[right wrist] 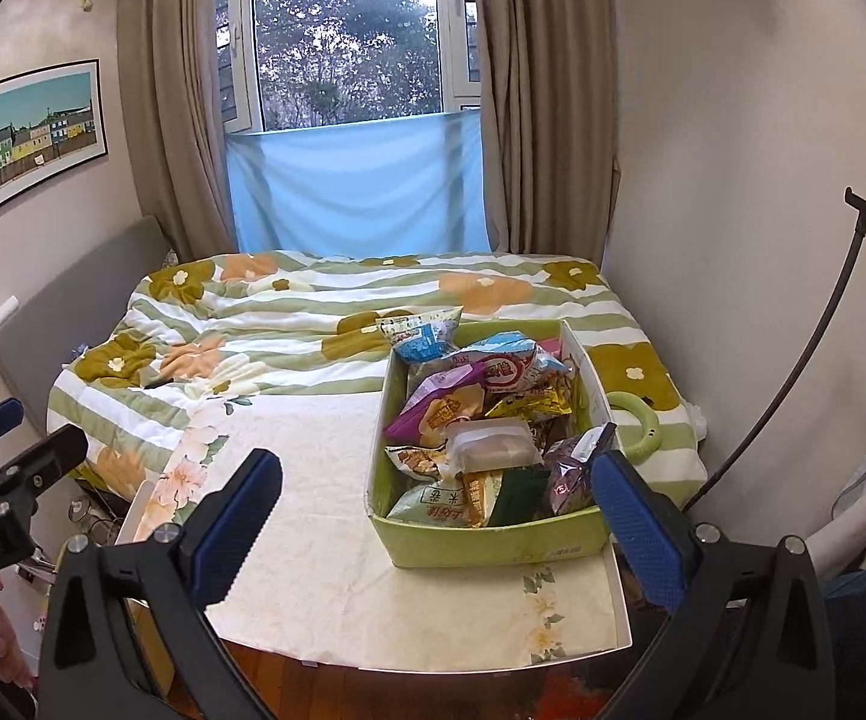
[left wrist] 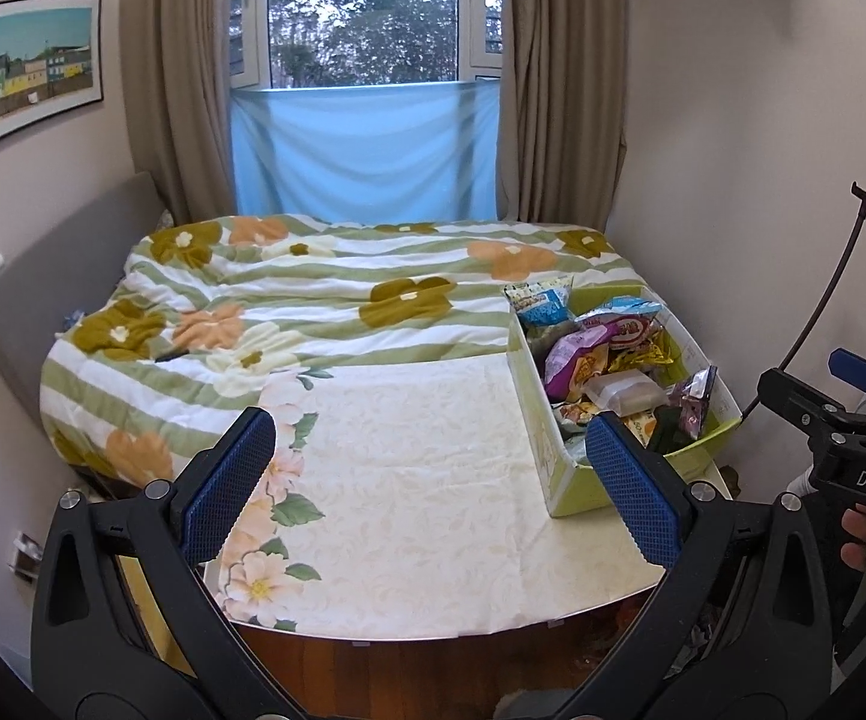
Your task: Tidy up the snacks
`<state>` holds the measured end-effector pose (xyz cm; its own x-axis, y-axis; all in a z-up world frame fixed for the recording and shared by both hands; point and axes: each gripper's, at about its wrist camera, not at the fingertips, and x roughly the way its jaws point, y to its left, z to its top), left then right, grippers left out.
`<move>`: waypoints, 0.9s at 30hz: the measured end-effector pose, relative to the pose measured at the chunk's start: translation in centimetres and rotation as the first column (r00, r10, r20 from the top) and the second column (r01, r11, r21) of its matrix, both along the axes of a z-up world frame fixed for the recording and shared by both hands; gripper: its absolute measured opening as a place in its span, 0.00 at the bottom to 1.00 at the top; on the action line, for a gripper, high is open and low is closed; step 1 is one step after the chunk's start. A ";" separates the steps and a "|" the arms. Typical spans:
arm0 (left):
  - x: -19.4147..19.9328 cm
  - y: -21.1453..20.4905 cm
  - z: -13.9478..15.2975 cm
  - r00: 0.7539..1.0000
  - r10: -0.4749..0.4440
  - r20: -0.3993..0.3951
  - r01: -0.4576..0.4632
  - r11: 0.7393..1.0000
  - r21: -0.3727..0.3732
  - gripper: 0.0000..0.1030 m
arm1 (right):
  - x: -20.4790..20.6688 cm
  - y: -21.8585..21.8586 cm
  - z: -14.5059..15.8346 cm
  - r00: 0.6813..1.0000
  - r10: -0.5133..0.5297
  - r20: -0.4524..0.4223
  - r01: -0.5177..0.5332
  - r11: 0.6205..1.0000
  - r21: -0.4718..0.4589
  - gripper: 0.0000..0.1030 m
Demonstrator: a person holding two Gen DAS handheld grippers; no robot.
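1. Two tools hang above the near edge of the tabletop [right wrist: 336, 546], and both are released: the left tool [left wrist: 429, 483] has its blue pads wide apart with nothing between them, and so does the right tool [right wrist: 439, 522].
2. Snack packets fill a green box [right wrist: 493, 546] that sits on the tabletop ahead of the right tool and slightly to its right; from the left tool it lies ahead and well to the right, its near corner passing behind that tool's right pad.
3. Packets overlap so thickly that their number cannot be told, and the print on most is too small to read. A light blue packet [right wrist: 420, 336] stands at the far end, a purple packet [right wrist: 433, 405] lies in the middle, a clear-wrapped cake [right wrist: 490, 444] sits nearer, and a dark foil packet [right wrist: 577, 468] is nearest the right tool's right pad.
4. Part of the box's near right corner is hidden behind that pad in the right wrist view.
5. Just right of the box a green ring [right wrist: 634, 426] lies on the quilt, partly hidden by the box wall.
6. A cream cloth with flowered borders covers the tabletop; wood floor shows below its near edge.
7. Beyond the tabletop is a bed with a striped floral quilt [left wrist: 312, 294], then a window [left wrist: 366, 12] between brown curtains, with a blue sheet [left wrist: 366, 150] across its lower part.
8. A framed picture [left wrist: 30, 69] hangs on the wall to the left.
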<state>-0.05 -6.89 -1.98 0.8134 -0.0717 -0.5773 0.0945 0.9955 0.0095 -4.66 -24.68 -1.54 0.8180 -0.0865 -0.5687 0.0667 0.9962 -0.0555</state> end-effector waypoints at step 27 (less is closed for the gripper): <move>0.1 -0.7 -0.1 1.000 0.009 0.003 -0.009 1.000 -0.004 0.99 | -0.1 0.1 -0.1 1.000 0.001 -0.003 -0.001 1.000 0.003 1.00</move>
